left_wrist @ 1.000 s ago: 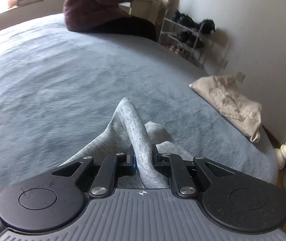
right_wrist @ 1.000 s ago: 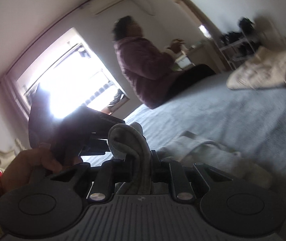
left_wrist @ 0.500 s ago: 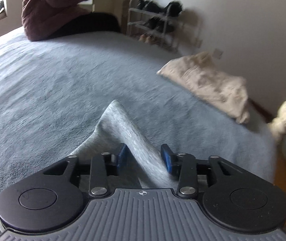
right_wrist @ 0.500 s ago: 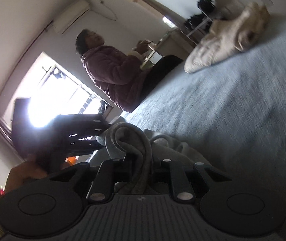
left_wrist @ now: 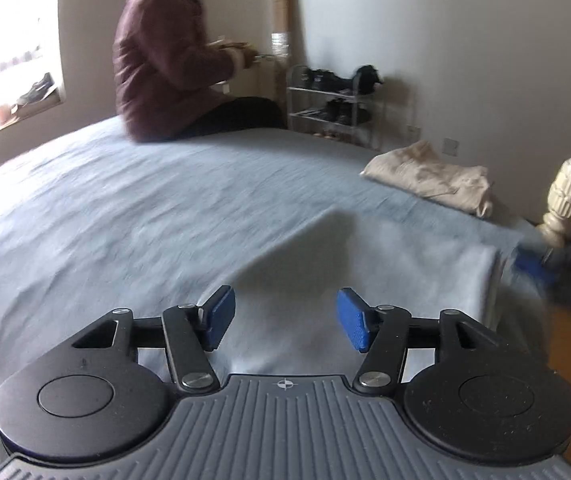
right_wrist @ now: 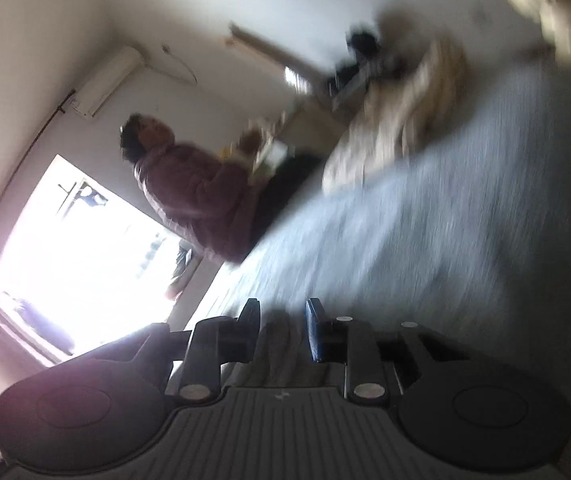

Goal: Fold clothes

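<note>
The light grey garment (left_wrist: 369, 276) lies spread on the blue-grey bed (left_wrist: 133, 216), just ahead of my left gripper (left_wrist: 287, 320). That gripper's jaws are opening; its blue pads (left_wrist: 355, 324) stand wide apart above the cloth and press on nothing. In the tilted, blurred right wrist view, the jaws of my right gripper (right_wrist: 282, 312) are opening too. A slumped fold of the grey garment (right_wrist: 281, 344) still lies between its fingers, loose. A dark and blue blur (left_wrist: 553, 268) at the bed's right edge looks like that right gripper.
A folded beige garment (left_wrist: 429, 176) rests at the bed's far right corner, beside a cream bedpost knob (left_wrist: 565, 196). A person in a maroon jacket (left_wrist: 169, 80) sits on the far edge. A shoe rack (left_wrist: 333, 108) stands against the wall, with a bright window (left_wrist: 1, 40) to the left.
My left gripper let go of the grey fold, spread its jaws and drew back from the cloth, which dropped flat. The right gripper rolled and loosened; the fold it pinched has slumped.
</note>
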`<state>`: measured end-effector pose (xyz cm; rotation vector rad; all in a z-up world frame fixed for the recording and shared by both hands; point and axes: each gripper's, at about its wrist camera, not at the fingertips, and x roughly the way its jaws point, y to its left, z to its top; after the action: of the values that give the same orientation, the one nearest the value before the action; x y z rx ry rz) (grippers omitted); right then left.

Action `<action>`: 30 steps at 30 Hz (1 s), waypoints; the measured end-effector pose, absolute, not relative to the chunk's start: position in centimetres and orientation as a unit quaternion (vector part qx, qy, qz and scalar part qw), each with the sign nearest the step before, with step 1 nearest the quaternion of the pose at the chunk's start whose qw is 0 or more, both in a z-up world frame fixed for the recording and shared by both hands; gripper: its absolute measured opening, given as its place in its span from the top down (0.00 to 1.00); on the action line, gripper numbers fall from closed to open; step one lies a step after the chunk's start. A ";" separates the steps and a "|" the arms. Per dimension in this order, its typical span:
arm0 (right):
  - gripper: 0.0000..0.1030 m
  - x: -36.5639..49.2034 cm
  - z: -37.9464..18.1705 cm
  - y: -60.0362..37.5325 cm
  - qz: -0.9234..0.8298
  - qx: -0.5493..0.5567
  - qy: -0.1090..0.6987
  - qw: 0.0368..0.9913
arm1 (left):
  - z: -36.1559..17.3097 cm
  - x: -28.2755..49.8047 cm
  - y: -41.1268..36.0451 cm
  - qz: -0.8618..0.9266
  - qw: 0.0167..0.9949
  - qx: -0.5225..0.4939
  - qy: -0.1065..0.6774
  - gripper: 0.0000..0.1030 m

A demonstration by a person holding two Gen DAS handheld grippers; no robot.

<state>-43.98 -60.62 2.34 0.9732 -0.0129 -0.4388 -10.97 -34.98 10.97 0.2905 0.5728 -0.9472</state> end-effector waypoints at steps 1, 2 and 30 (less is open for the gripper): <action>0.73 -43.7 3.4 -60.4 -0.206 0.443 -0.005 0.873 | 10.4 -11.1 -34.3 -0.447 0.839 0.126 0.283 0.44; 0.73 -43.0 4.4 -60.2 -0.196 0.422 0.005 0.885 | 9.7 -11.2 -33.7 -0.446 0.837 0.112 0.295 0.44; 0.10 -36.9 -1.8 -60.2 -0.091 0.618 0.175 0.761 | 1.1 -5.2 -34.2 -0.461 0.724 -0.144 0.492 0.37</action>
<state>-36.94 -60.19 -1.85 1.3439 0.3815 -0.1977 -5.20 -34.22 1.06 -0.3181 1.0850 -1.0177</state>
